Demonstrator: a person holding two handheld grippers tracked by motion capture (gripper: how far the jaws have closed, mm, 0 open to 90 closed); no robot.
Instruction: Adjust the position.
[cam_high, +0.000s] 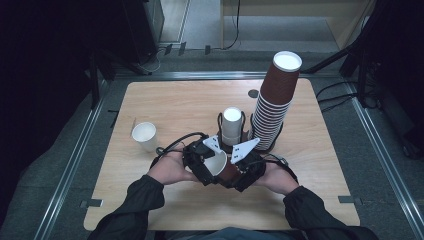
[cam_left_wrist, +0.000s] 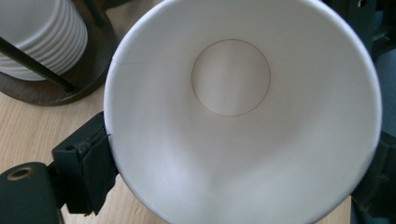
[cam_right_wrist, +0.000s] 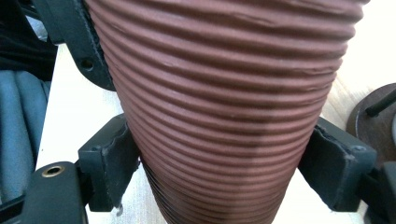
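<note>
Cup (cam_high: 221, 167) (ribbed brown paper, thin, crushable) sits clamped between both grippers: left gripper (cam_high: 200, 162) pinches the rim, right gripper (cam_high: 246, 167) squeezes the ribbed wall lightly.

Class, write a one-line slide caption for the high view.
Both grippers, left and right, clamp one brown ribbed cup before the tall brown stack.

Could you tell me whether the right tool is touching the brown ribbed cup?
Touching. In the right gripper view, the right tool has both black pads pressed against the ribbed sides of the brown cup, no gap on either side.
</note>
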